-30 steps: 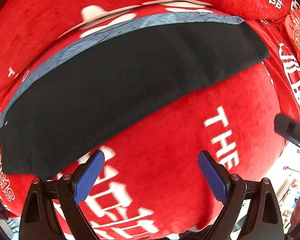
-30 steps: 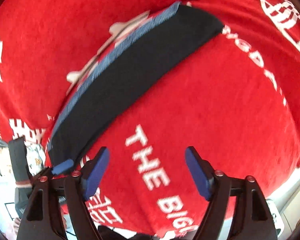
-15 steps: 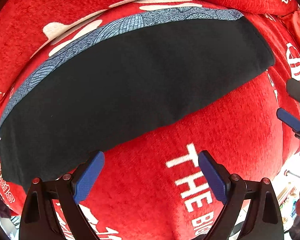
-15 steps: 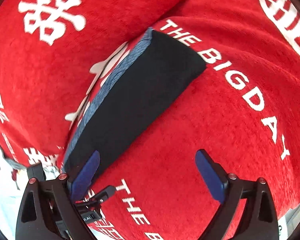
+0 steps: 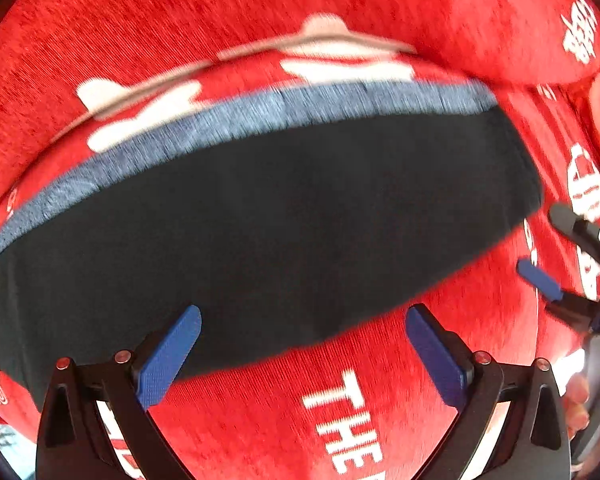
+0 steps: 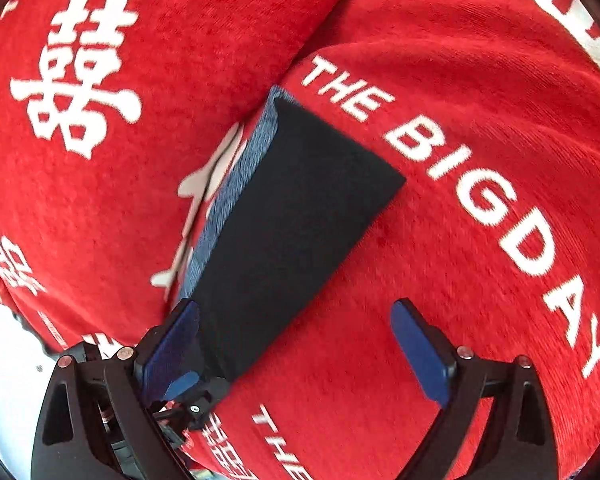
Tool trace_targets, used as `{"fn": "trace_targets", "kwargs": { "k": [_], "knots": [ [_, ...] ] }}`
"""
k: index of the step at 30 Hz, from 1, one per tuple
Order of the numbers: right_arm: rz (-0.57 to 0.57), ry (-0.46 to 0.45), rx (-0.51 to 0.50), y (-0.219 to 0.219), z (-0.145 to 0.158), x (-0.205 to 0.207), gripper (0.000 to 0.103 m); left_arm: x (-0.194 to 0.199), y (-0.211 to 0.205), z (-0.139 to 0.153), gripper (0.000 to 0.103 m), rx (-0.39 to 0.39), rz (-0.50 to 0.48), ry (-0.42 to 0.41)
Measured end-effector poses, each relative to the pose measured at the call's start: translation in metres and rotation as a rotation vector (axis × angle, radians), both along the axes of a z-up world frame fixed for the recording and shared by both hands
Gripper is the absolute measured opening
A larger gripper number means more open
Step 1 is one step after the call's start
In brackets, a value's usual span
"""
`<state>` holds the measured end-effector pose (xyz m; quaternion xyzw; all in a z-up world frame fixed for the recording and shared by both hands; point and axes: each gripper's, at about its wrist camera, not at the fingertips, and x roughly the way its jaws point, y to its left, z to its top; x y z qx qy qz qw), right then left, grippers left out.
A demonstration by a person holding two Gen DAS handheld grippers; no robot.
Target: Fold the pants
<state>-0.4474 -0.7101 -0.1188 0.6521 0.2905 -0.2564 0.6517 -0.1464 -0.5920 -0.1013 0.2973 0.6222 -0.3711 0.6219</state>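
Black folded pants [image 5: 280, 232] with a blue-grey patterned strip [image 5: 260, 116] along the far edge lie flat on a red cover [image 5: 380, 420]. My left gripper [image 5: 302, 346] points down over their near edge. Its jaws are opening, the black edge shows between the fingers, and neither pad presses on it. In the right wrist view the pants [image 6: 292, 220] run away as a narrow black band. My right gripper [image 6: 296, 348] stands open at their near end, its left finger [image 6: 172, 344] over the cloth. The right gripper [image 5: 540, 280] also shows beside the pants' right end.
The red plush cover [image 6: 460, 80] carries white lettering and rises into a back cushion [image 6: 140, 60] behind the pants. A person's hand [image 5: 580, 396] holds the right gripper at the lower right. A pale floor [image 6: 4, 340] shows past the cover's left edge.
Both grippers have moved in toward the pants: the left now hangs over the near edge, the right sits at the right end. Both pairs of jaws stand wider than before.
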Motion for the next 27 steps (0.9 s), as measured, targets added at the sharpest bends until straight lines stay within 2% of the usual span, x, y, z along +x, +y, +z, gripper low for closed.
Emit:
{"fn": "trace_targets", "kwargs": {
  "k": [4, 6, 10, 13, 15, 16, 17, 18, 19, 21, 24, 26, 27],
  "knots": [
    [-0.030, -0.057, -0.004, -0.009, -0.008, 0.000, 0.097, 0.021, -0.014, -0.004, 0.103, -0.029, 0.041, -0.034],
    [-0.036, -0.087, -0.003, -0.011, -0.013, 0.001, 0.097, 0.021, -0.015, -0.014, 0.103, -0.025, 0.053, -0.071],
    [-0.084, -0.182, -0.020, -0.019, -0.019, 0.003, 0.097, 0.029, -0.019, -0.041, 0.103, -0.009, 0.101, -0.075],
    [-0.121, -0.220, -0.014, -0.029, -0.025, 0.010, 0.097, 0.024, -0.022, -0.042, 0.103, -0.015, 0.081, -0.103],
    [-0.123, -0.213, -0.016, -0.034, -0.025, 0.017, 0.094, 0.023, -0.028, -0.040, 0.103, -0.012, 0.090, -0.106],
    [-0.131, -0.208, -0.003, -0.038, -0.026, 0.021, 0.091, 0.022, -0.028, -0.034, 0.103, -0.021, 0.094, -0.118],
    [-0.138, -0.204, 0.015, -0.040, -0.028, 0.023, 0.069, 0.023, -0.030, -0.026, 0.103, -0.043, 0.096, -0.141],
    [-0.143, -0.198, 0.055, -0.042, -0.034, 0.026, 0.022, 0.026, -0.034, -0.021, 0.103, -0.059, 0.099, -0.162],
    [-0.148, -0.200, 0.108, -0.043, -0.042, 0.027, 0.012, 0.028, -0.038, -0.017, 0.103, -0.071, 0.104, -0.187],
    [-0.158, -0.215, 0.112, -0.042, -0.041, 0.026, 0.012, 0.037, -0.050, -0.014, 0.103, -0.074, 0.117, -0.221],
    [-0.087, -0.221, 0.009, -0.038, -0.014, 0.031, 0.012, 0.052, -0.064, -0.023, 0.097, -0.082, 0.138, -0.235],
    [-0.043, -0.229, -0.042, -0.035, 0.004, 0.037, 0.012, 0.056, -0.077, -0.039, 0.097, -0.051, 0.132, -0.252],
    [-0.021, -0.229, -0.065, -0.035, 0.013, 0.041, 0.012, 0.053, -0.082, -0.050, 0.097, -0.032, 0.128, -0.232]
  ]
}}
